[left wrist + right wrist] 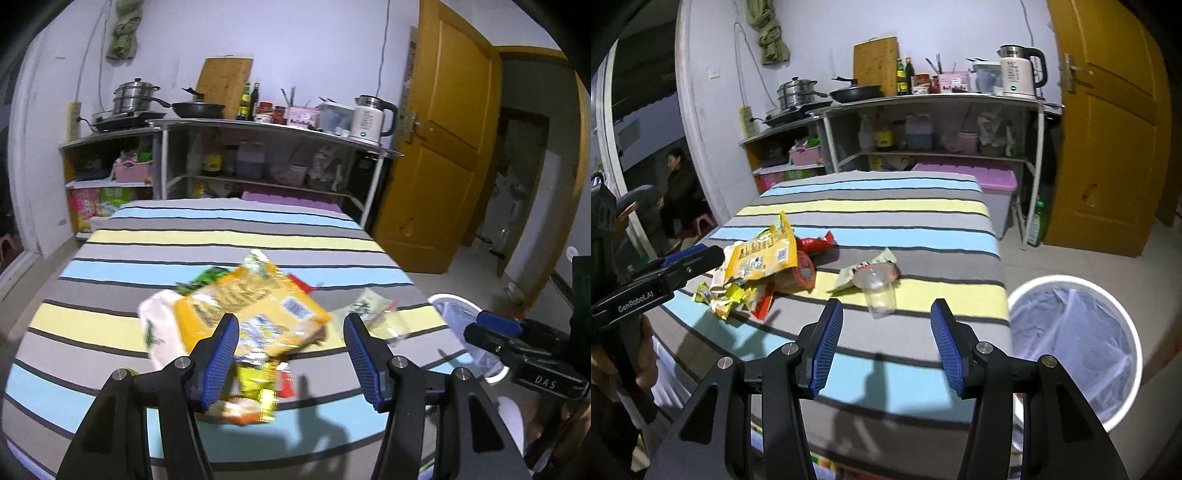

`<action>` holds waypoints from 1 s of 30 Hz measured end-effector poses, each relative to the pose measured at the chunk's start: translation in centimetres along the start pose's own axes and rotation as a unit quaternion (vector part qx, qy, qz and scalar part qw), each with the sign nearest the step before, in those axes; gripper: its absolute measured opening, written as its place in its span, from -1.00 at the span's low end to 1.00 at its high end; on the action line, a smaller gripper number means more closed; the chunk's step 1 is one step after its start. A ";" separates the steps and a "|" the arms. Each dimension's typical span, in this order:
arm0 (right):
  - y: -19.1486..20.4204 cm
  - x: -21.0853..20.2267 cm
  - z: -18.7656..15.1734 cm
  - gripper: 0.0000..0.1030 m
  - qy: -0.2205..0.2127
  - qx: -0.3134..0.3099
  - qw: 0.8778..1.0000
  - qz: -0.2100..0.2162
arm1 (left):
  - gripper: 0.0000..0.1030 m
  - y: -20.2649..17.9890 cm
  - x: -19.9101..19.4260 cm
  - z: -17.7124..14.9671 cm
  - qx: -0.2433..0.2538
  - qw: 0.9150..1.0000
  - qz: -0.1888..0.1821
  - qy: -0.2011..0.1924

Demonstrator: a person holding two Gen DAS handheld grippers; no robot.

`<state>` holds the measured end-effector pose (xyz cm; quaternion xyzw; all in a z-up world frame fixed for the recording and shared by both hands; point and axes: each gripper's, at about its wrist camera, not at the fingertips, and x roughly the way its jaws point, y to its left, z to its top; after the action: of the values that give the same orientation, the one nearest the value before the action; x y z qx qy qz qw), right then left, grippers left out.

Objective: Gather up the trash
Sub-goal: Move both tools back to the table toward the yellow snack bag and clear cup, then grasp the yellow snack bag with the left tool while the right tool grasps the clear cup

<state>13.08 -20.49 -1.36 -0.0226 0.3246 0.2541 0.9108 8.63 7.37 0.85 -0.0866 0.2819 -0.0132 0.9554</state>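
The left gripper (pixel 290 354) stood nearest, fingers wide and empty, with the yellow wrapper (pixel 255 306) just beyond its tips, its long side running left to right across the striped table (pixel 110 321). Further right, the right gripper (pixel 886 343) gaped empty too, the clear cup (pixel 879 291) lying straight ahead of it. The lined bin (pixel 1071 332) sat past the table's right edge, nearer the right hand.

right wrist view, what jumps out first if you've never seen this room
A heap of bright snack wrappers, topped by a big yellow packet, lies on the striped cloth at the left, with a clear plastic cup lying alone just ahead of the open right gripper. To the right, beside the cloth's edge, a white bin with a clear liner gapes open. Behind, a yellow door glows beside cluttered kitchen shelves.
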 end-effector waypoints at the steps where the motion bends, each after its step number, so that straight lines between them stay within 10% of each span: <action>1: 0.2 0.4 0.2 -0.02 0.001 -0.001 1.000 0.002 | 0.13 0.4 0.1 0.1 -0.001 1.000 0.005 0.000; 30: 1.2 11.0 1.4 -0.02 0.083 -0.043 0.995 0.018 | 0.18 7.0 7.2 -0.4 -0.076 0.994 0.034 0.069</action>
<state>20.56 -14.19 -6.69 -0.0767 0.3880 0.2812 0.8744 14.29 13.70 -4.60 -0.1482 0.3505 0.0349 0.9241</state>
